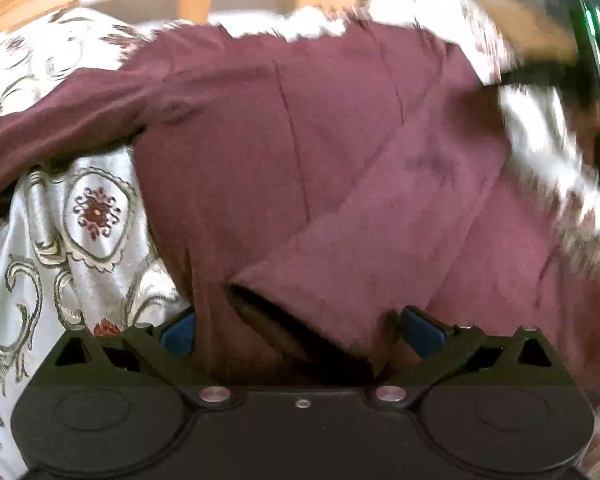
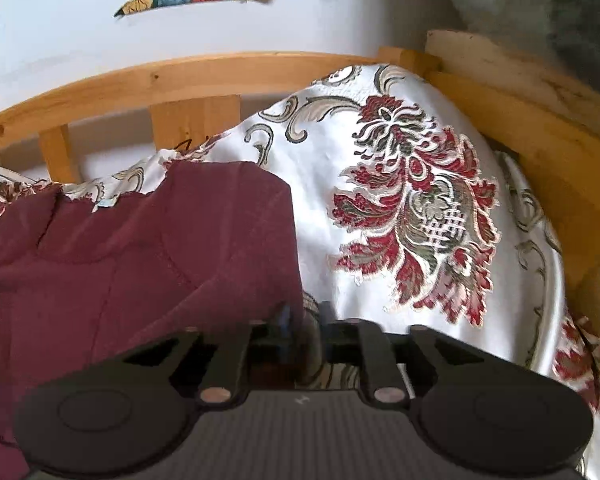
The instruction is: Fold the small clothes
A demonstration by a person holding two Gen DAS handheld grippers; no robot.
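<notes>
Maroon long-sleeved top (image 1: 300, 140) lies mid-frame on the patterned bedspread (image 1: 96, 208), one sleeve folded in. Your left gripper (image 1: 296, 332) gapes over its hem; your right gripper (image 2: 300, 320) pinches its edge. Fold across next.

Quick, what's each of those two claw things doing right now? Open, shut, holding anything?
Left gripper: open, maroon shirt lying between its fingers.
Right gripper: shut on the maroon shirt's edge.
</notes>
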